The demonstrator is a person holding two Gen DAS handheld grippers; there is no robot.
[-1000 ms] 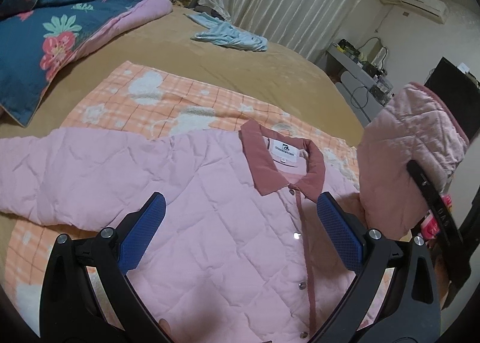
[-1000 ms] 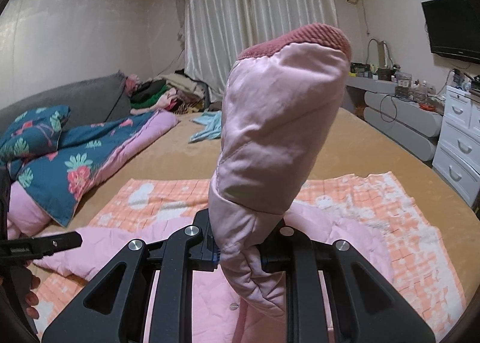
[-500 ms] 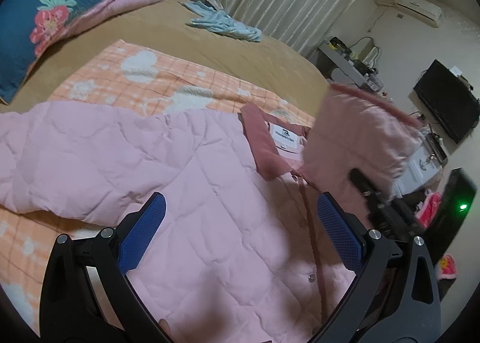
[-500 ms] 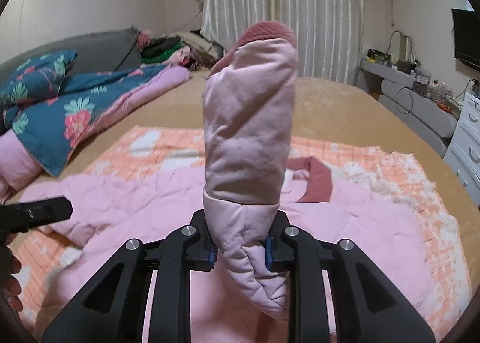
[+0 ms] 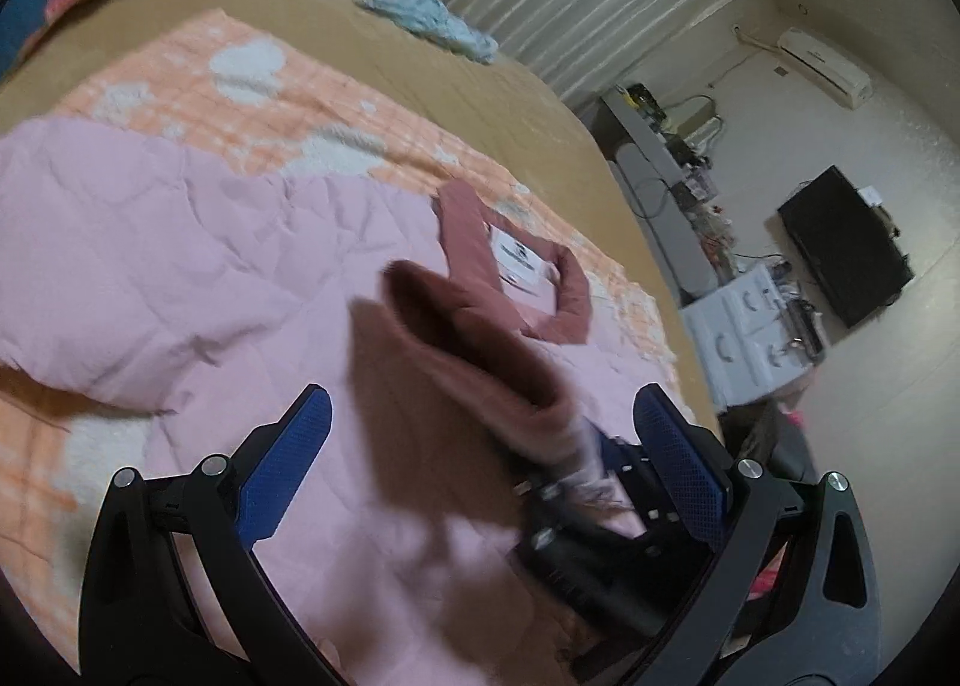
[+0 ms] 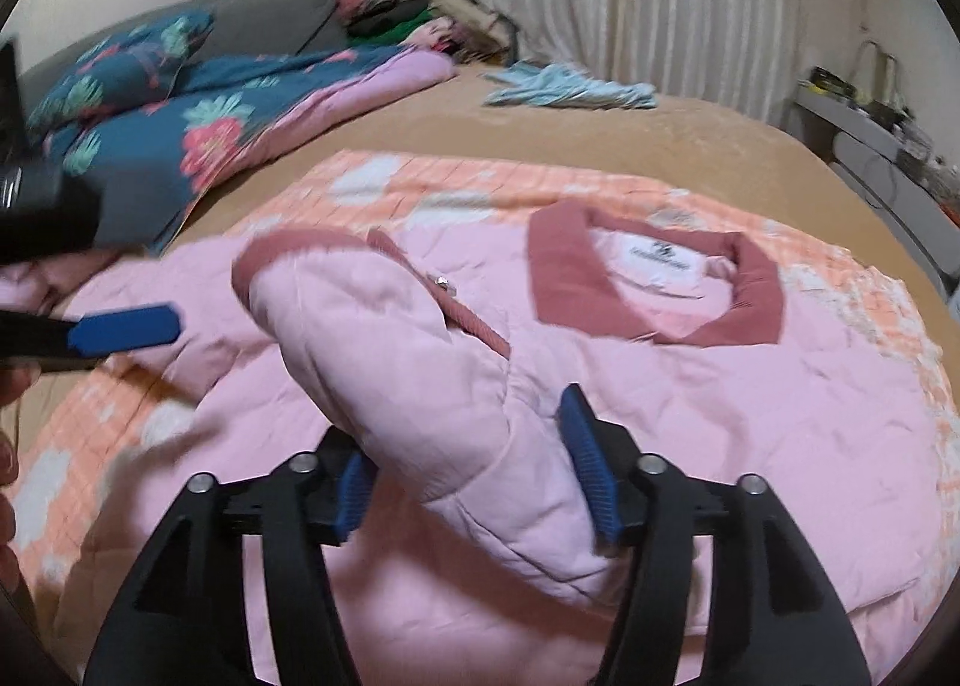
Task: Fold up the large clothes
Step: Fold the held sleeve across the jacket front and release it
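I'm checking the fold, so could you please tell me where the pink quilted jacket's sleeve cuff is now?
In the right wrist view, the dark-pink ribbed cuff lies left of centre on the jacket's chest, left of the collar.

My left view is smeared: the sleeve [image 5: 480,362] is a soft blur, and it covers most of the right gripper [image 5: 576,506], so I can't read those jaws there. The jacket [image 5: 180,278] runs off the left and bottom edges. In the right view the sleeve [image 6: 420,386] hides the jacket front beneath it, the left gripper [image 6: 123,329] shows only one blue pad, its other cut off at the left edge. The label [image 6: 660,260] print is too small to read. The shelf clutter [image 5: 690,158] is indistinct.
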